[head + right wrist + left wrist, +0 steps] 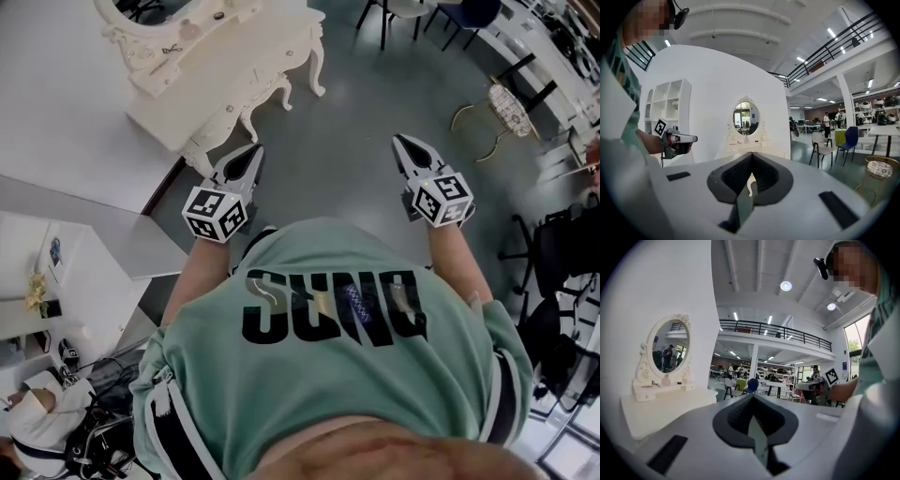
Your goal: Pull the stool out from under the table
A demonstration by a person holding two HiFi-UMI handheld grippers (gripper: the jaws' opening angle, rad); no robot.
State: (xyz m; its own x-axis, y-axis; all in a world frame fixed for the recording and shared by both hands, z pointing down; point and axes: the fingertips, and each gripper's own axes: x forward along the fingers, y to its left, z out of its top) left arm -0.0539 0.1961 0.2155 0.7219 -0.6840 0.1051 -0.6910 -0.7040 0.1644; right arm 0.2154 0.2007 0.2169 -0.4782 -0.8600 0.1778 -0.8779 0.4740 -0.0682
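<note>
A white carved dressing table (246, 58) with an oval mirror (150, 14) stands against the wall ahead and to the left. Curved white legs (253, 122) show under its front edge; whether they are the stool's I cannot tell, and no stool seat shows. My left gripper (251, 150) is shut and empty, a short way in front of the table's near corner. My right gripper (401, 141) is shut and empty over bare grey floor, further right. The table (670, 404) lies left of the left gripper (752, 397), and the table (745, 146) lies straight beyond the right gripper (751, 158).
A gold-framed chair (511, 103) with a patterned seat stands on the floor at right. Black chairs and long tables (412, 14) fill the far side. A white shelf unit (56, 272) stands at left, with a seated person (28, 412) below it.
</note>
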